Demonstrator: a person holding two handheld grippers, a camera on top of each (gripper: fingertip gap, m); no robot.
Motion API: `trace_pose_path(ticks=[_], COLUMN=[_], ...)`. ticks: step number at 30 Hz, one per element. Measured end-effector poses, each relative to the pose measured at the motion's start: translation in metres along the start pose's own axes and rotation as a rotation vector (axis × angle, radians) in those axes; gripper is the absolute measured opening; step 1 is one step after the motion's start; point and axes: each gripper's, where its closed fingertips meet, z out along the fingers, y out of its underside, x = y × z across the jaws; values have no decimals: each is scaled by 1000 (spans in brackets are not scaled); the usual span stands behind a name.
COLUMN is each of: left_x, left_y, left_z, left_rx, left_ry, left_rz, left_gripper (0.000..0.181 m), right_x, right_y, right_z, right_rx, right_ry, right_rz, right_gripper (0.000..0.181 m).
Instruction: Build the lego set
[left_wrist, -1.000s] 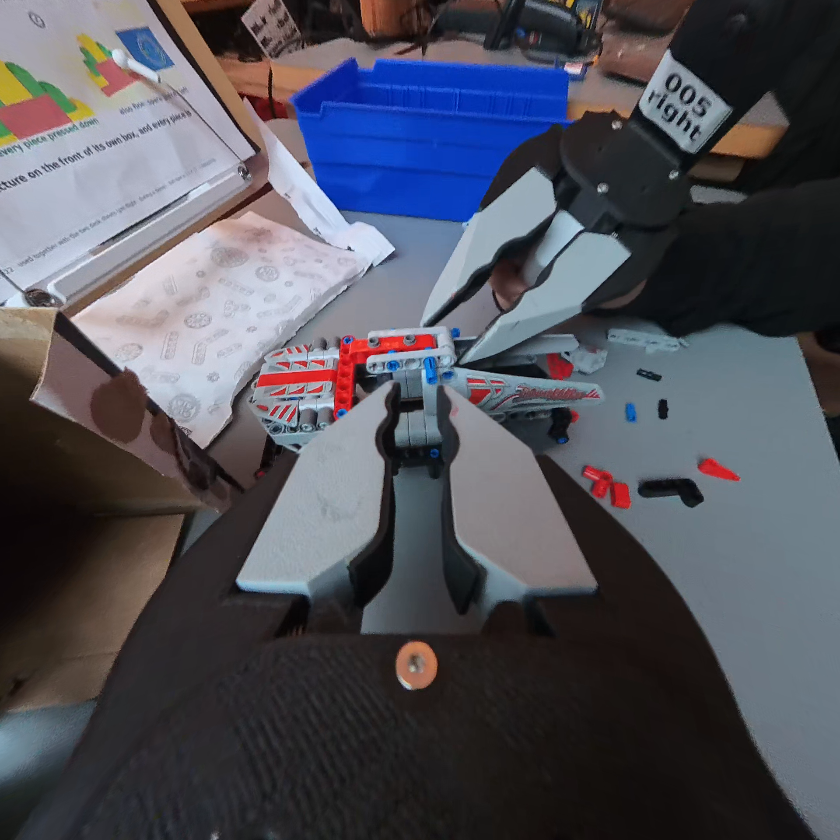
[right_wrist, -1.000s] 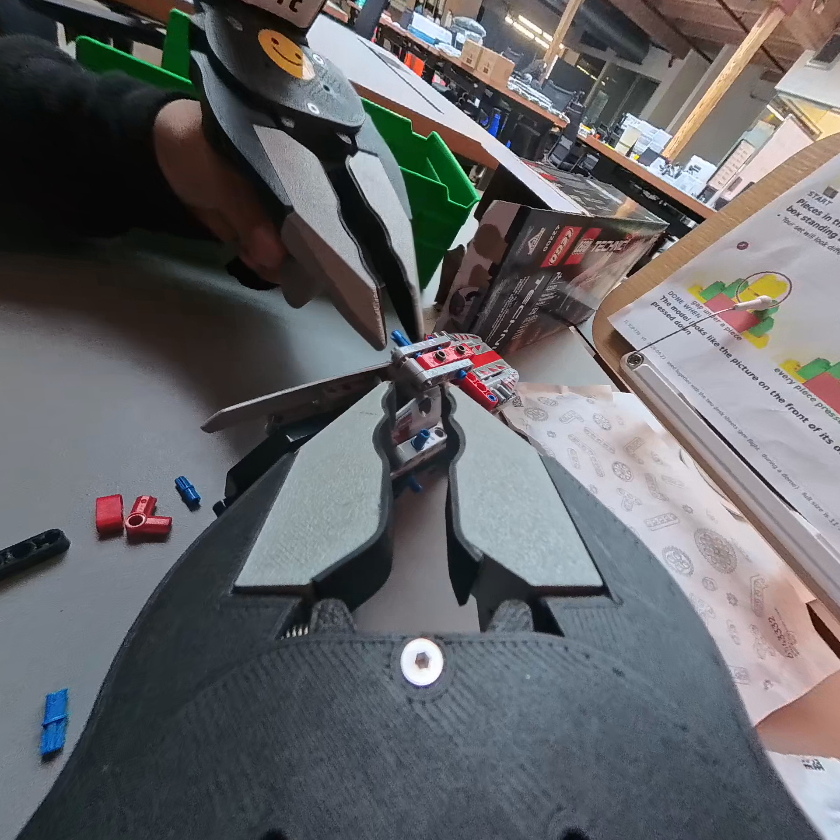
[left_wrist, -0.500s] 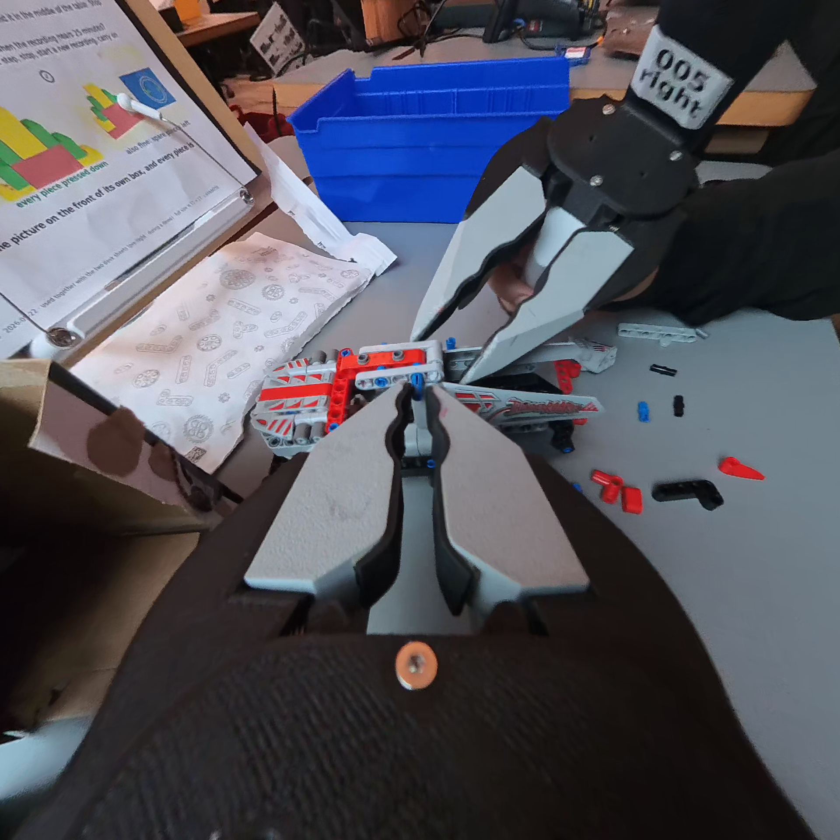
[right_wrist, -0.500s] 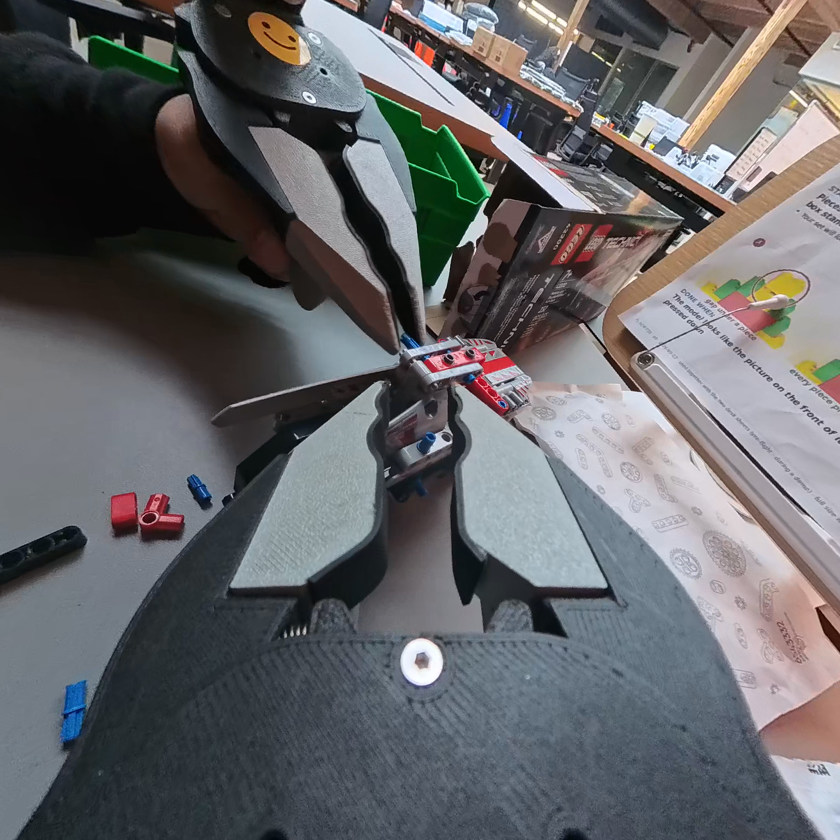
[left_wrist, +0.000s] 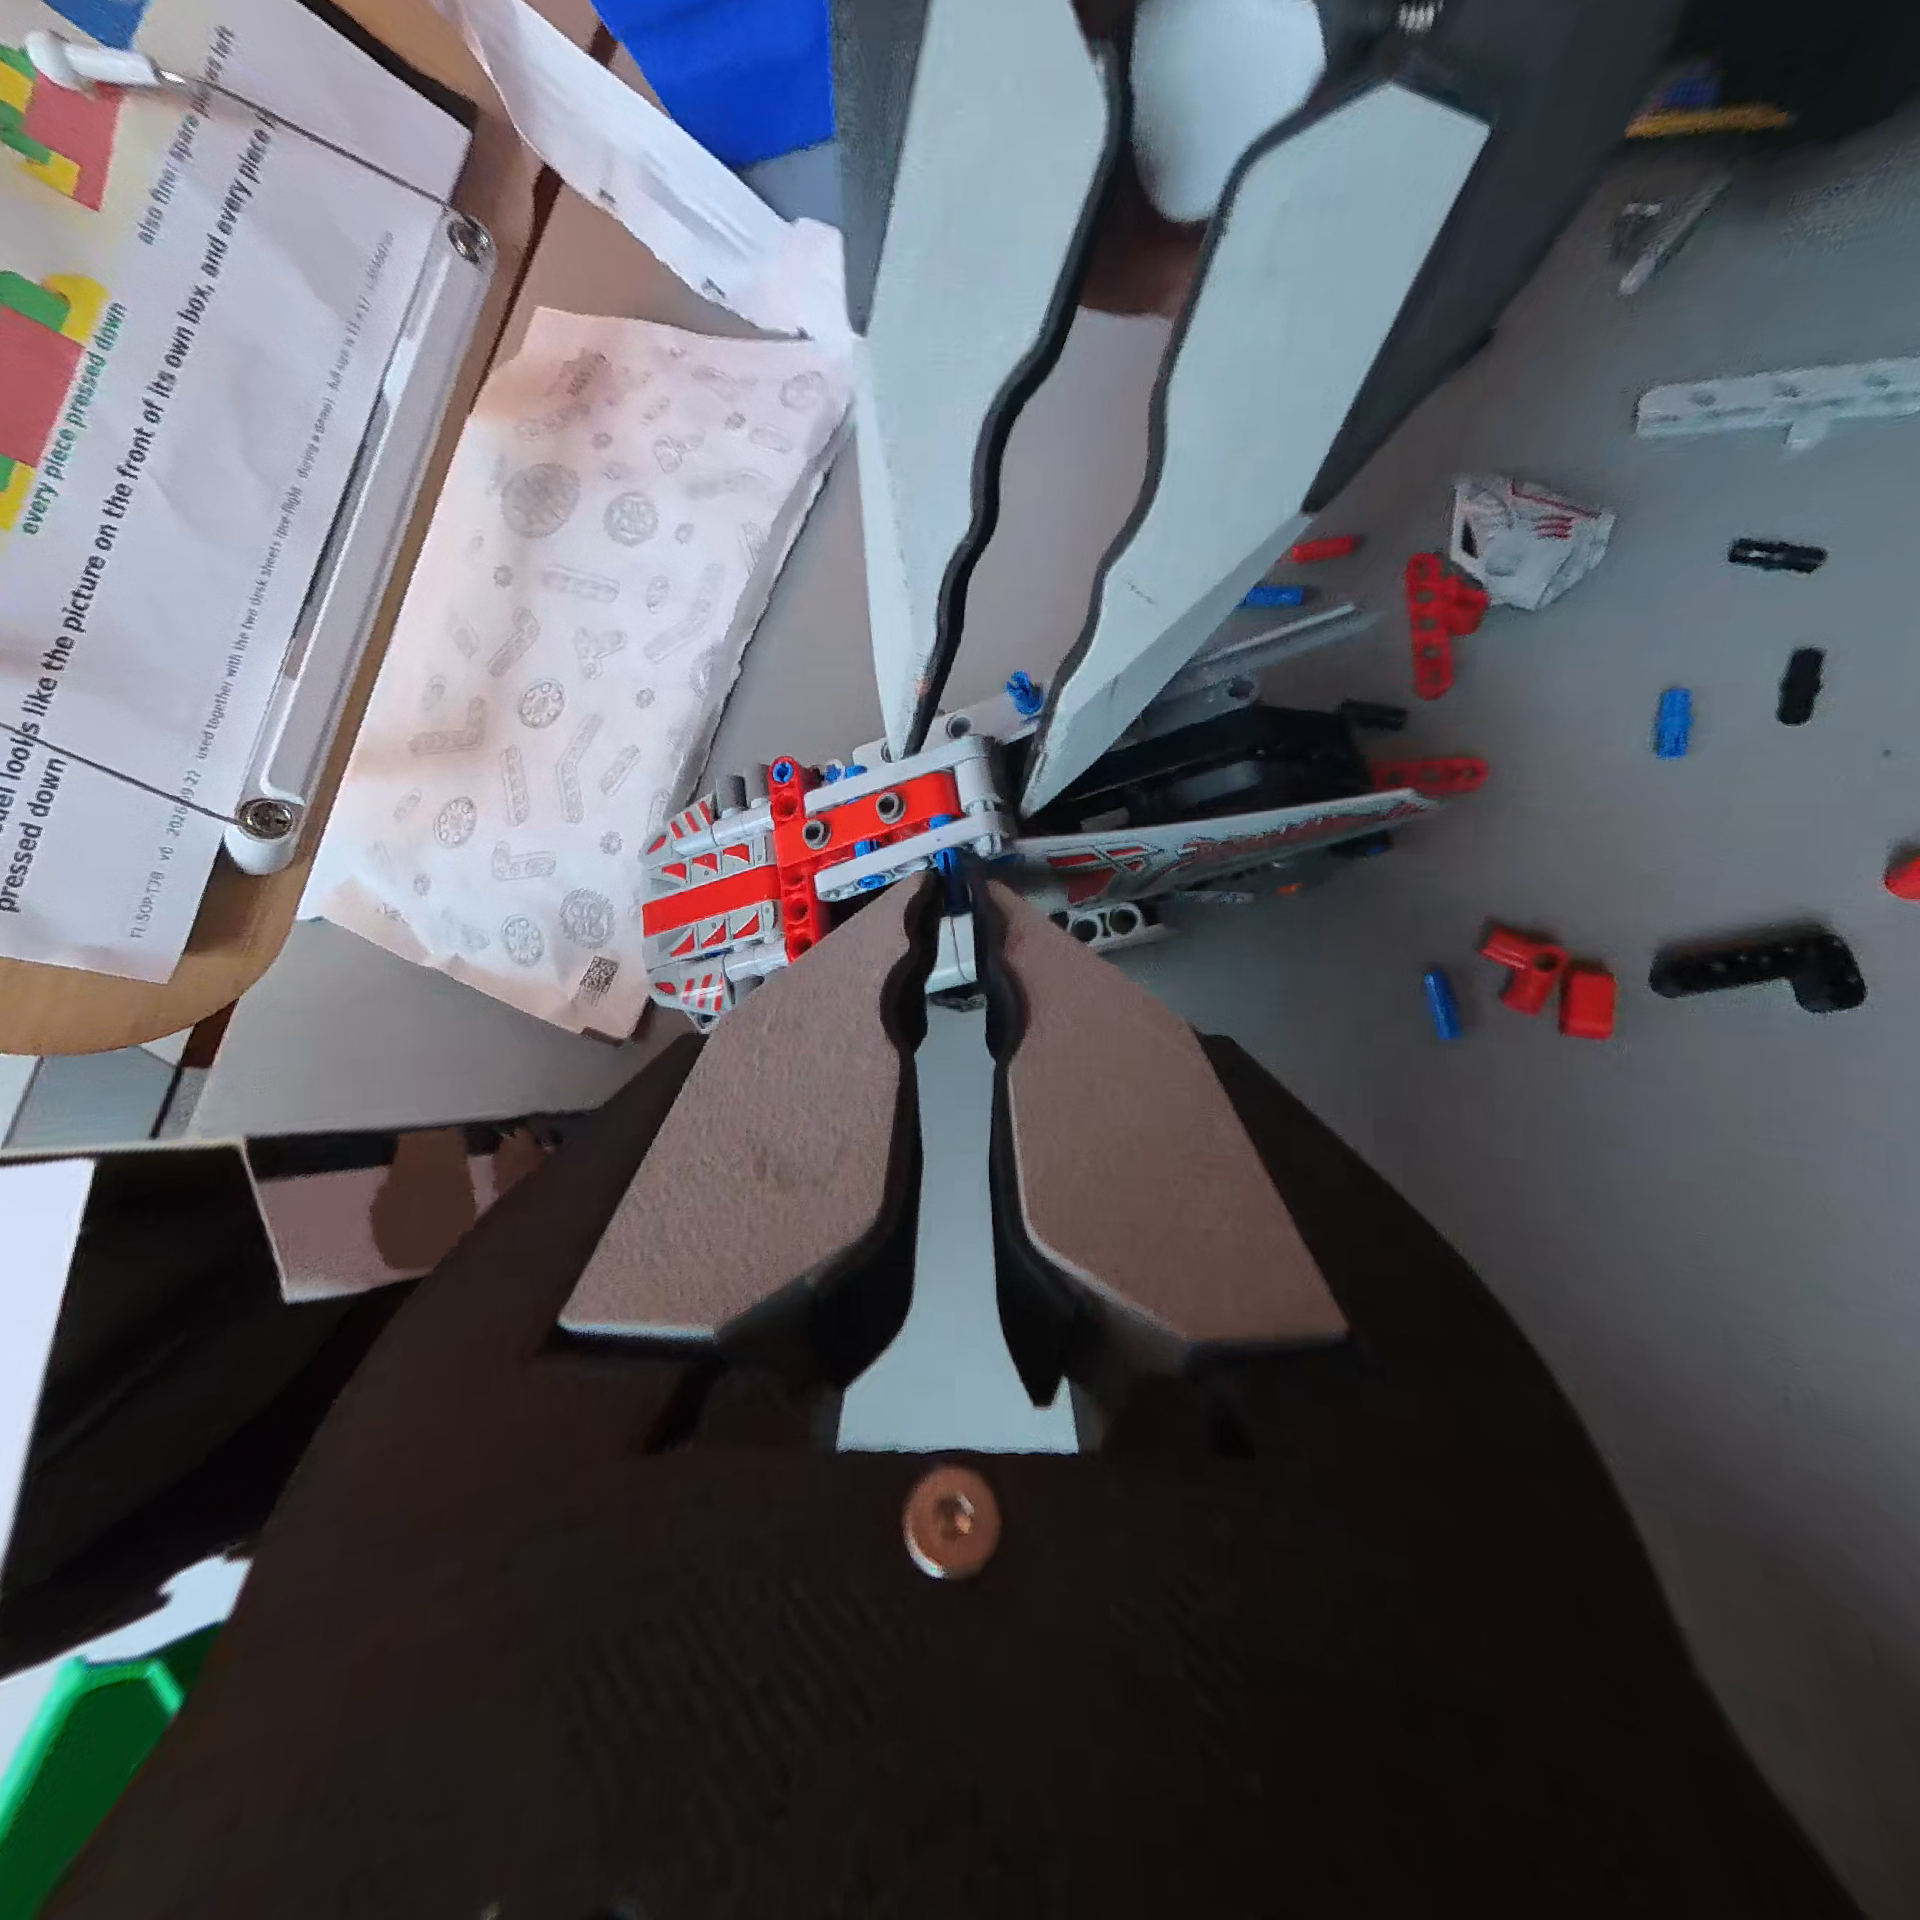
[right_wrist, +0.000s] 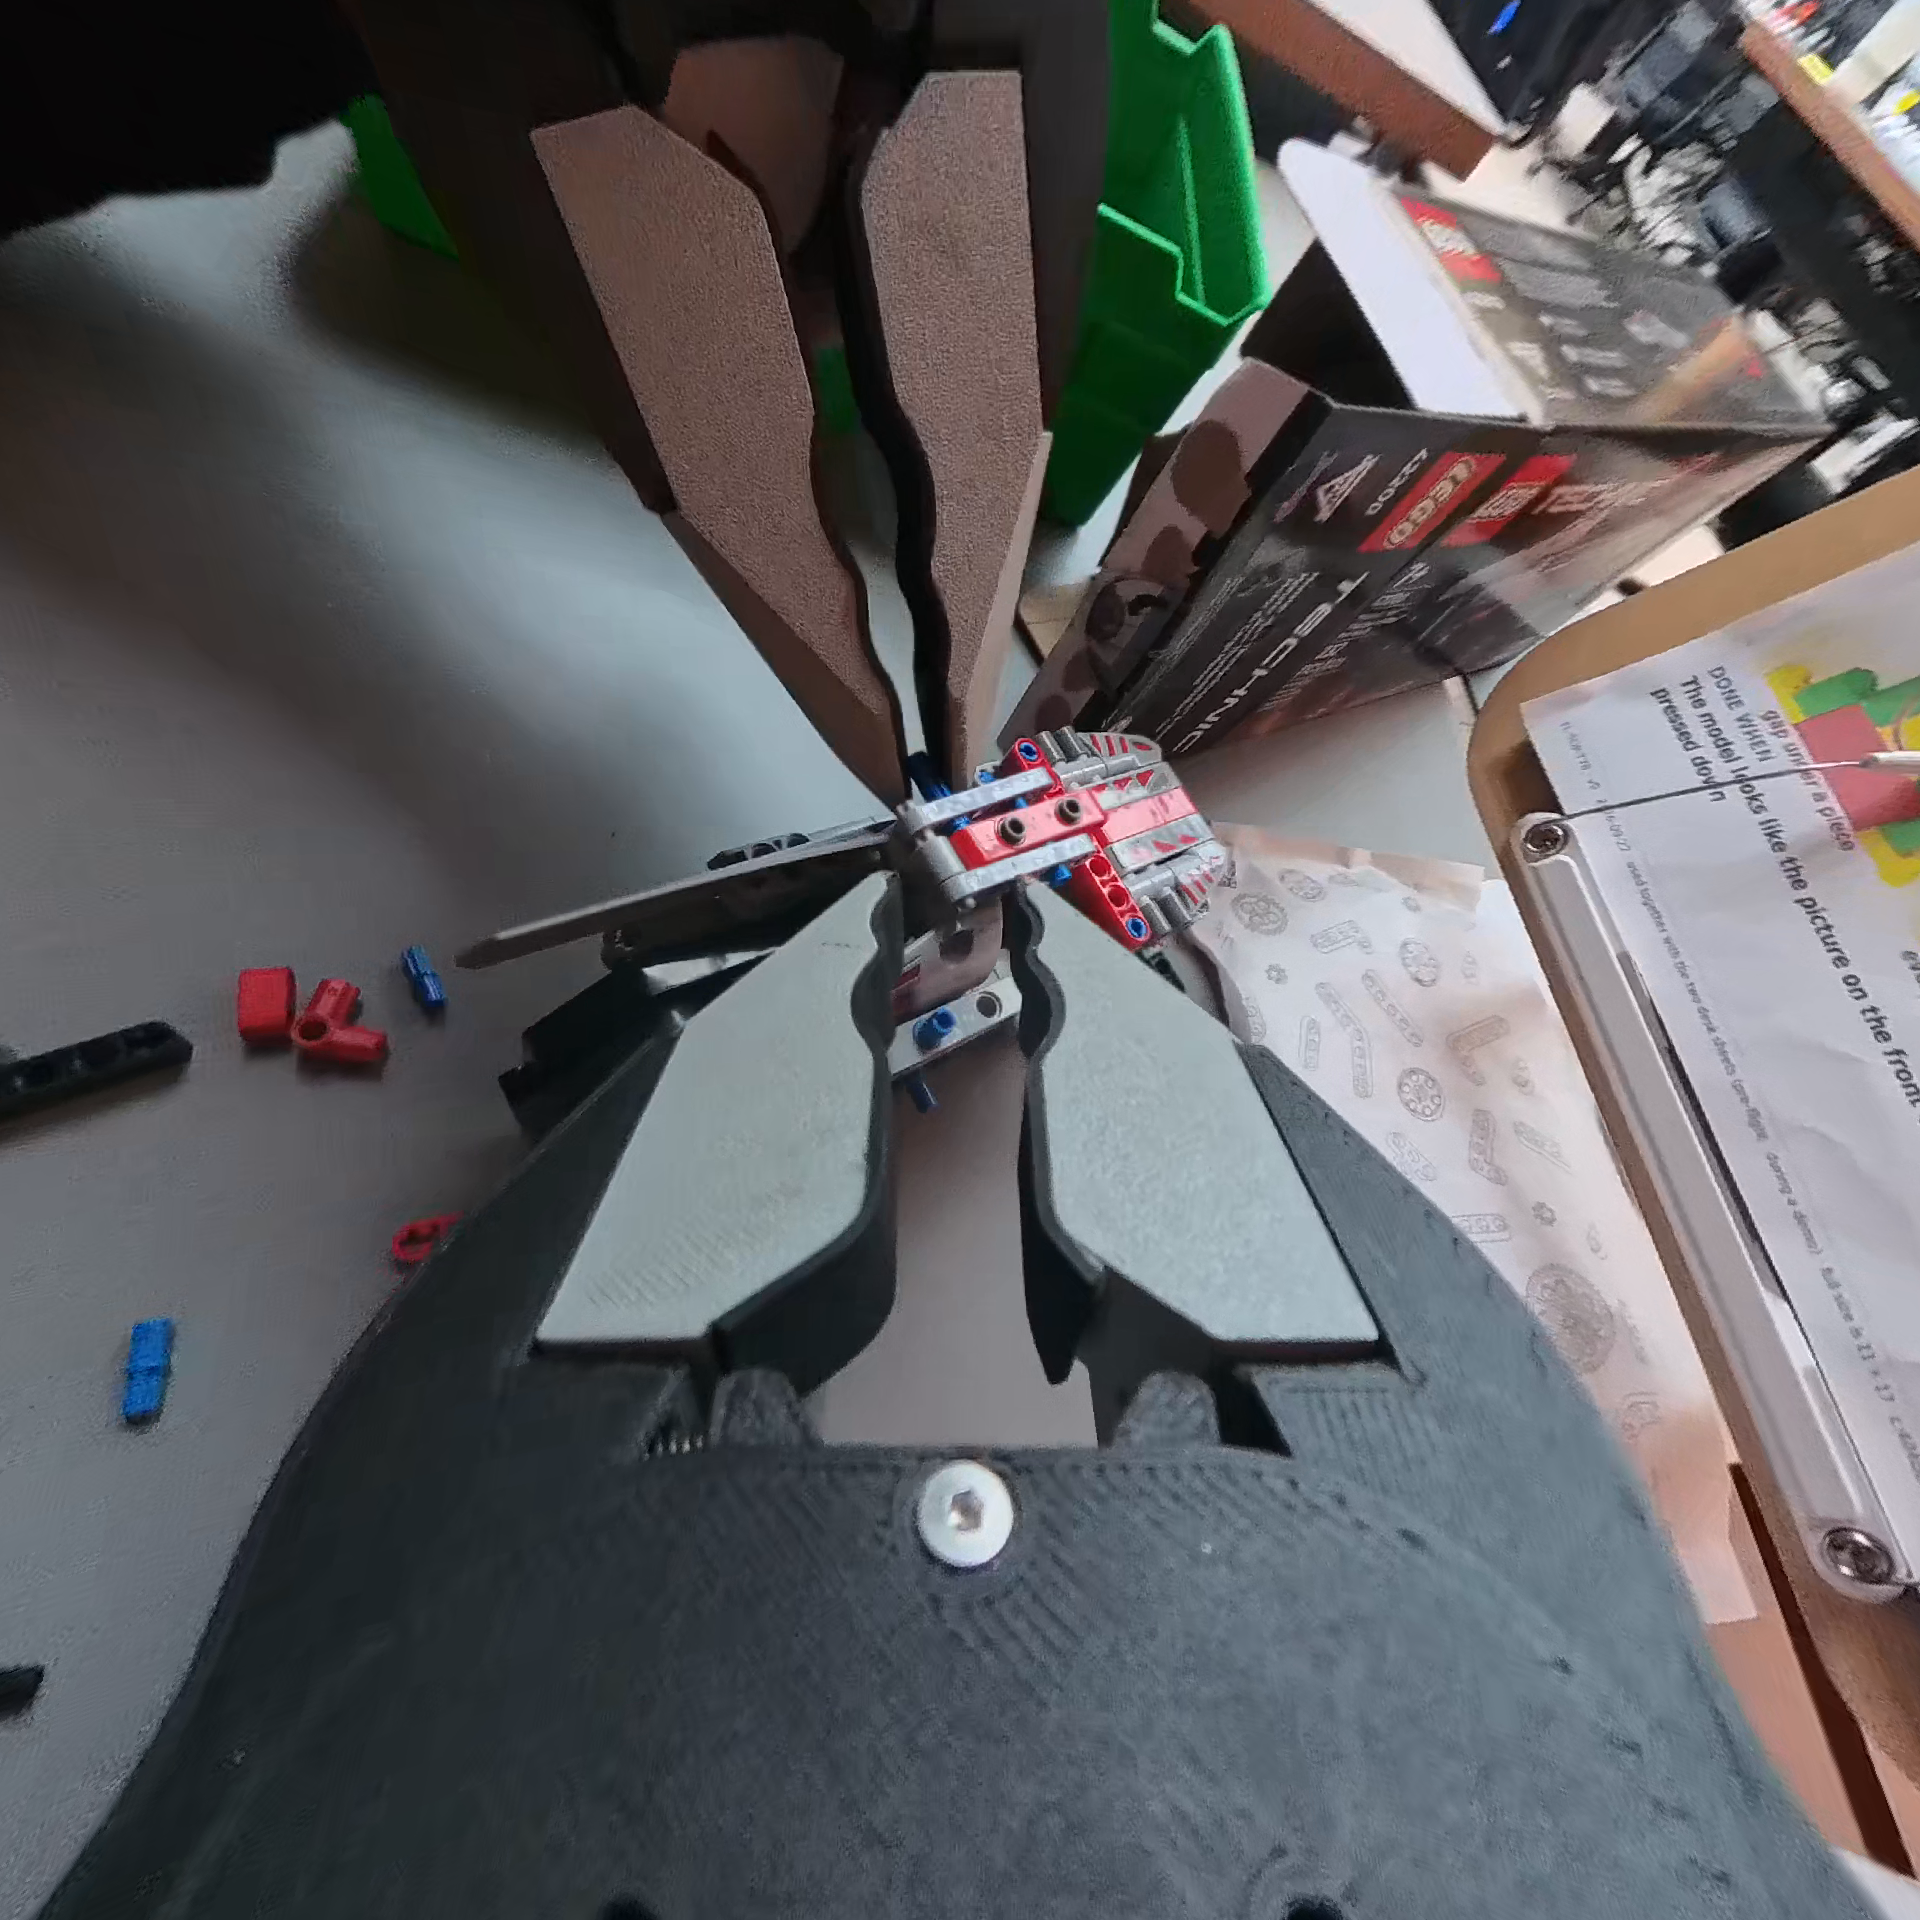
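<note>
— What sort of place is this?
— A workshop or lab: rows of cluttered workbenches (right_wrist: 1621, 62) in the background, a green parts bin (right_wrist: 1164, 260), a blue bin (left_wrist: 727, 73), a clipped instruction sheet (left_wrist: 187, 436) beside the grey table (left_wrist: 1558, 1195).

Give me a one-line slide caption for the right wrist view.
Both claws meet on the half-built red and grey lego model on the grey table, loose red and blue pieces lying beside it.

Black ribbed tool (left_wrist: 954, 914), grey fingers (left_wrist: 1164, 1164), one screw (left_wrist: 952, 1523).
</note>
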Motion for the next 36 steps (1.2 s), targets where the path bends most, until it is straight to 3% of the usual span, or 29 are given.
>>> trace_pose_path(ticks=[7, 22, 36], left_x=[6, 5, 5], left_y=[14, 18, 16], left_z=[9, 3, -5], left_rx=[-185, -252, -369], left_ry=[59, 152, 147], left_rz=[-7, -201, -192], left_gripper=[14, 12, 8], right_x=[1, -6, -10], right_y=[-1, 1, 1], right_z=[2, 3, 5], right_rx=[-24, -126, -101], right_ry=[-59, -21, -48], right_rz=[12, -132, -114], right_gripper=[17, 26, 25])
